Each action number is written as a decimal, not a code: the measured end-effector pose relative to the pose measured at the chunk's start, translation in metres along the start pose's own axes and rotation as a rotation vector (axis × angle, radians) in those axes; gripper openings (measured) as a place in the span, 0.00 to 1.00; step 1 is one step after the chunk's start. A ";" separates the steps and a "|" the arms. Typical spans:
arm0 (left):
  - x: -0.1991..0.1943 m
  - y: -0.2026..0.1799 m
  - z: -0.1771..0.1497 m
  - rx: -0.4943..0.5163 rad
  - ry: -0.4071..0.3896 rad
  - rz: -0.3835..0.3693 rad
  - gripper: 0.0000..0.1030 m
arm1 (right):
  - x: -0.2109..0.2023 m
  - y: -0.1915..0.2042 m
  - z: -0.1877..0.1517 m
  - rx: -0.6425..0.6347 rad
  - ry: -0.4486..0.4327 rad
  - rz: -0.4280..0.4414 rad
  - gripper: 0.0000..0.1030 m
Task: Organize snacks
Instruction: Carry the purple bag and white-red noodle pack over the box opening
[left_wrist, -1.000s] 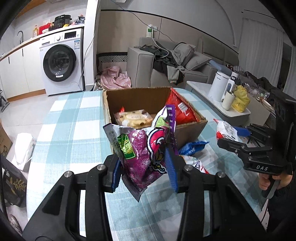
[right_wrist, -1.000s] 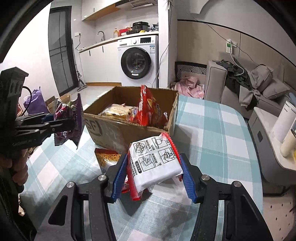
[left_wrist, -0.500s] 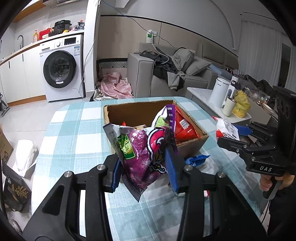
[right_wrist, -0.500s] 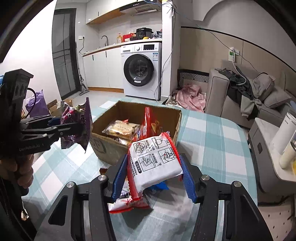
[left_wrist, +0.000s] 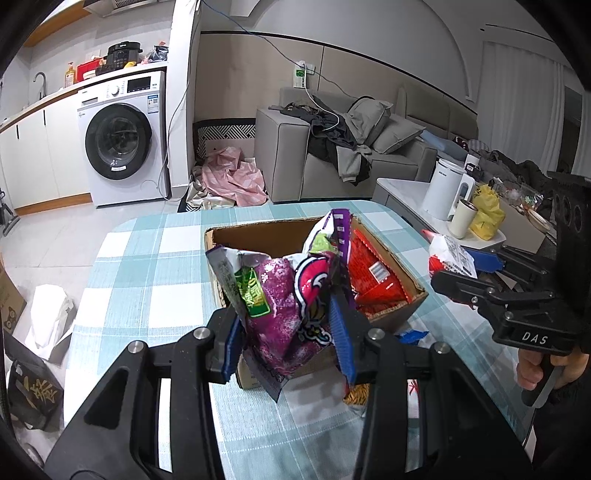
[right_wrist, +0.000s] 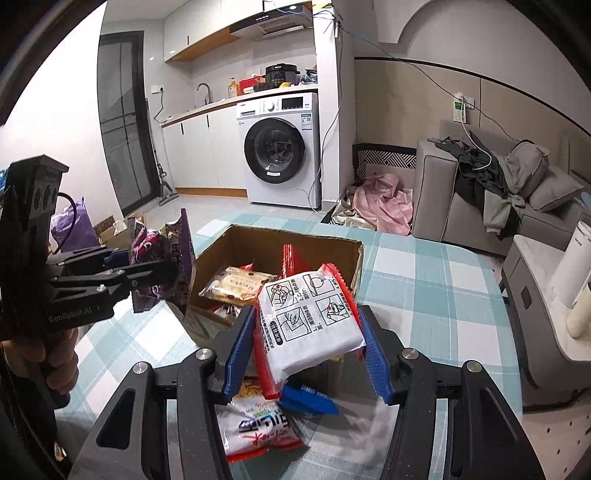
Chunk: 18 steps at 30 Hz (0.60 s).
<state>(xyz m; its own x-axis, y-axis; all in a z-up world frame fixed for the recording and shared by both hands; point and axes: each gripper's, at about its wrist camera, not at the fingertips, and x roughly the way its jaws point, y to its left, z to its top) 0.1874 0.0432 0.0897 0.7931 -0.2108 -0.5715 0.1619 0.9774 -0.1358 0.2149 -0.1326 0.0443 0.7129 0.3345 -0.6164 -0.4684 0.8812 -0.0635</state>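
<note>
So the left gripper (left_wrist: 288, 332) has its blue pads clamped on a crumpled purple bag (left_wrist: 284, 302), held up mid-frame in front of the box (left_wrist: 391, 317). The right gripper (right_wrist: 308, 350) is squeezed on a white noodle pack (right_wrist: 306, 328) with red edges, also in the air, dead centre of its view, just in front of the box's near wall.

The box sits open on the checked table (right_wrist: 424, 288). Inside: a biscuit pack (right_wrist: 236, 286) lying flat at left, and a red bag (left_wrist: 373, 273) standing against the right wall.

On the table under the right gripper, lower centre: a white-and-red pack (right_wrist: 258, 428) and a blue packet (right_wrist: 308, 400).
</note>
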 end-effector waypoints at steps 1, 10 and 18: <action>0.001 0.001 0.001 0.000 0.002 0.000 0.37 | 0.002 0.000 0.001 0.004 0.000 0.002 0.54; 0.030 0.006 0.016 0.001 0.015 0.017 0.37 | 0.020 -0.006 0.013 0.035 -0.010 -0.008 0.54; 0.059 0.011 0.026 0.014 0.029 0.032 0.37 | 0.042 -0.014 0.022 0.053 -0.003 -0.035 0.54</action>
<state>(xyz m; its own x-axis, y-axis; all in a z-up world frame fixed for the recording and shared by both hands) 0.2511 0.0423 0.0756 0.7804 -0.1797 -0.5989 0.1452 0.9837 -0.1061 0.2626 -0.1231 0.0371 0.7300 0.3046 -0.6118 -0.4153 0.9086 -0.0432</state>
